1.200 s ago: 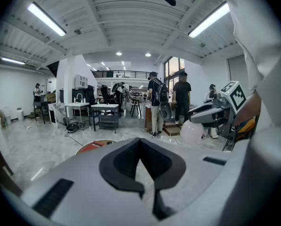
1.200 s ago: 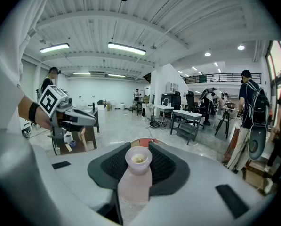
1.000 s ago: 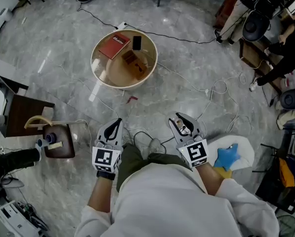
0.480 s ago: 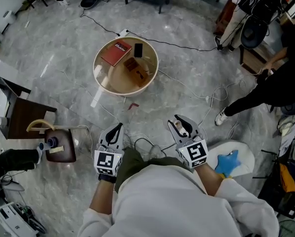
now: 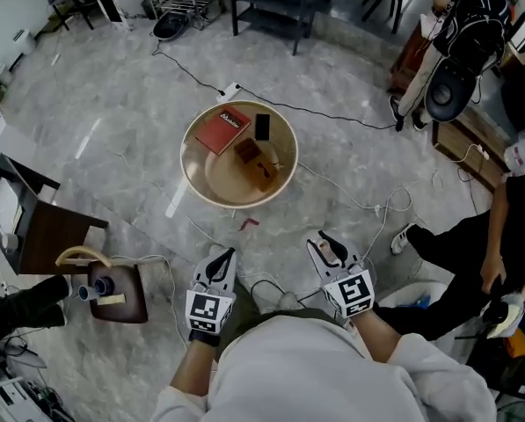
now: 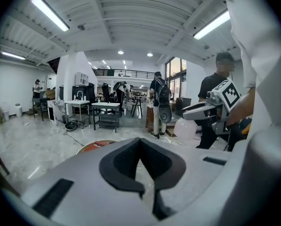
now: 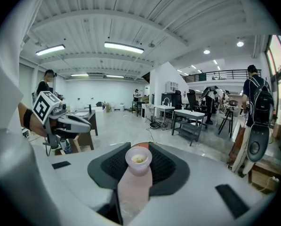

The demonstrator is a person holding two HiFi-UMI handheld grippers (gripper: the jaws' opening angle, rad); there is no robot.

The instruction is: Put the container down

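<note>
Close to the person's body, above the floor (image 5: 113, 104), the right tongs (image 7: 139, 167) stand partly open, gripping a pale pink container (image 7: 134, 189) between the pads, with its mouth up near the tips. The left tongs (image 6: 141, 160) are closed on nothing. Only the right gripper view shows the container's open mouth, with something yellowish inside. Only the head view shows the round worktop (image 5: 194, 172) ahead, well apart from both tongs, carrying a red book (image 5: 223, 128), a phone (image 5: 262, 127) and wooden pieces (image 5: 253, 156). The near part of its top is bare. Cables (image 5: 368, 161) cross the floor, and a person's leg (image 5: 438, 236) lies near the right tongs.
</note>
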